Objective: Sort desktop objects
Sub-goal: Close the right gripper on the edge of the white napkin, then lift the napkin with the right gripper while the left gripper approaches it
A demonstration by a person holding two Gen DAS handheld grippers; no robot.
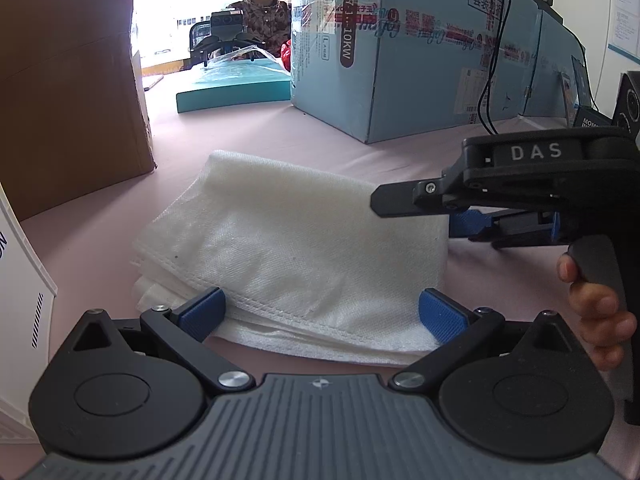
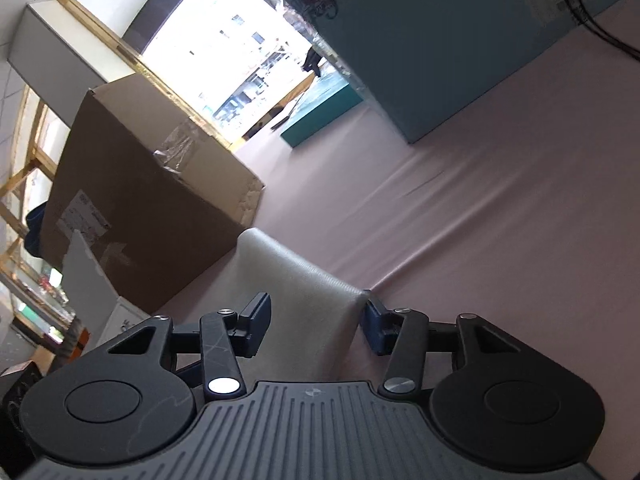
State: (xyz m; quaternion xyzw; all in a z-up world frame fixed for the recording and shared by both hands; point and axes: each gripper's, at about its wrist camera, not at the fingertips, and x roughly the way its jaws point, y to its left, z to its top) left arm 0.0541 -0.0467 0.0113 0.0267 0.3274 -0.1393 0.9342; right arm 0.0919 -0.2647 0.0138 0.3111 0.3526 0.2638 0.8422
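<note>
A folded white cloth lies in several layers on the pink table. My left gripper is open, its blue pads on either side of the cloth's near edge. My right gripper, held by a hand, comes in from the right, turned on its side. One of its fingers sits over the cloth's raised right edge and one under it. In the right wrist view the cloth fills the gap between the right gripper's fingers and touches both pads.
A brown cardboard box stands at the back left and a large blue carton at the back right. A flat teal box lies between them. A white box is at the near left. A black cable hangs down. A person sits beyond.
</note>
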